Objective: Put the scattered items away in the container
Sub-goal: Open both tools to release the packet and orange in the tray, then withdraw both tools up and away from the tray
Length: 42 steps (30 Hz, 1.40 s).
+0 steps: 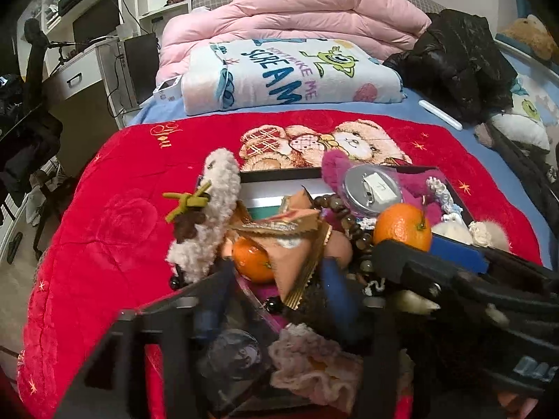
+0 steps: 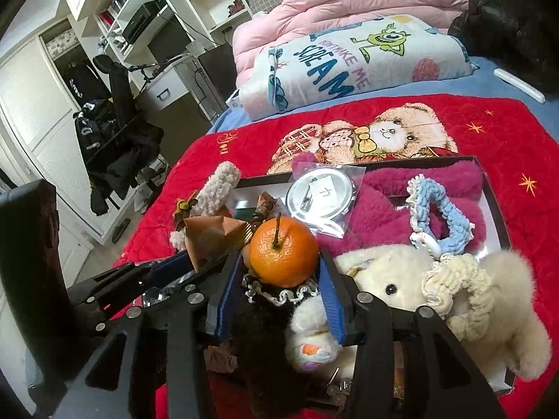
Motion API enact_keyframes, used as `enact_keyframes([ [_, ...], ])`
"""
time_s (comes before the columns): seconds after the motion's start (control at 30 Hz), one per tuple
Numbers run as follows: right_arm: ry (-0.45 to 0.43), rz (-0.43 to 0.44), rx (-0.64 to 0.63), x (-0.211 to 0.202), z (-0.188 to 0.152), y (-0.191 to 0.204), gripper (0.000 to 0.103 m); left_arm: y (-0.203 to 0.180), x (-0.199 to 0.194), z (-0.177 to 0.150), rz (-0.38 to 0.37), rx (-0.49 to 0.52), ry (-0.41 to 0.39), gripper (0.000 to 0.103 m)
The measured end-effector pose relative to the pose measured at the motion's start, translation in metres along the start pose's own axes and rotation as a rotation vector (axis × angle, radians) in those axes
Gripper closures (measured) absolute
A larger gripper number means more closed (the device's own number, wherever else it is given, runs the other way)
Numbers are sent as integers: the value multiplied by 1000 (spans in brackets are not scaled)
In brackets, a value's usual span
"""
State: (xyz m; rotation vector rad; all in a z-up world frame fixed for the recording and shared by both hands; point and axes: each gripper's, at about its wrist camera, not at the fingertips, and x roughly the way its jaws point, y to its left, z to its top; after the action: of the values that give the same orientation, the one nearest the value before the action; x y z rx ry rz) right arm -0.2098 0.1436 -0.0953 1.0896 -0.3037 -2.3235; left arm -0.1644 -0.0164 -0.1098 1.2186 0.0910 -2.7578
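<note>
Red plush blanket (image 2: 489, 132) with a teddy-bear print; round orange tangerine (image 2: 283, 252); magenta fleece cloth (image 2: 394, 195); pale-blue crocheted scrunchie (image 2: 450, 216); cream fluffy soft toy (image 2: 394, 279); folded pink quilt (image 1: 297, 10).

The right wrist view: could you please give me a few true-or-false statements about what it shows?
1. An orange sits between the right gripper's blue fingers. True.
2. The orange has no stem. False: a stem sticks up from its top.
3. A blue scrunchie lies on the magenta fluffy cloth. True.
4. The white plush toy lies outside the box, on the floor. False: it lies in the box.
5. The round tin is bare. False: it is in a clear bag.
</note>
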Motion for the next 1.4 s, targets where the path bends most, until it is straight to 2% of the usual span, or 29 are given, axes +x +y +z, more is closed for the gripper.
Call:
enact_keyframes([
  [0.03, -1, 11, 7, -1, 1, -1, 46, 1, -1, 1, -11, -9, -5, 12],
  [0.07, 1, 31, 14, -1, 2, -2, 35, 1, -4, 2, -10, -9, -18, 2],
  [0.17, -10, 64, 14, -6, 4, 3, 21, -3, -7, 4, 4, 18, -37, 0],
  [0.3, -10, 43, -12, -7, 3, 9, 12, -6, -8, 4, -7, 28, -41, 0],
  [0.57, -7, 65, 19, -10, 5, 6, 8, -4, -13, 6, -18, 15, -73, 0],
  [0.73, -6, 59, 25, -11, 6, 5, 7, -4, -20, 7, 14, 29, -95, 0],
  [0.97, -8, 41, 43, -22, 11, 5, 2, -5, -38, 11, 21, 40, -121, 0],
  [1.13, -17, 13, 33, -42, 14, 14, 0, -6, -69, 11, 38, 53, -156, 0],
  [1.3, -49, -3, -16, -79, 21, 37, 0, -8, -122, 7, 60, 66, -216, 0],
  [1.4, -84, -35, -37, -109, 25, 51, 0, -7, -157, 11, 20, 49, -253, 0],
])
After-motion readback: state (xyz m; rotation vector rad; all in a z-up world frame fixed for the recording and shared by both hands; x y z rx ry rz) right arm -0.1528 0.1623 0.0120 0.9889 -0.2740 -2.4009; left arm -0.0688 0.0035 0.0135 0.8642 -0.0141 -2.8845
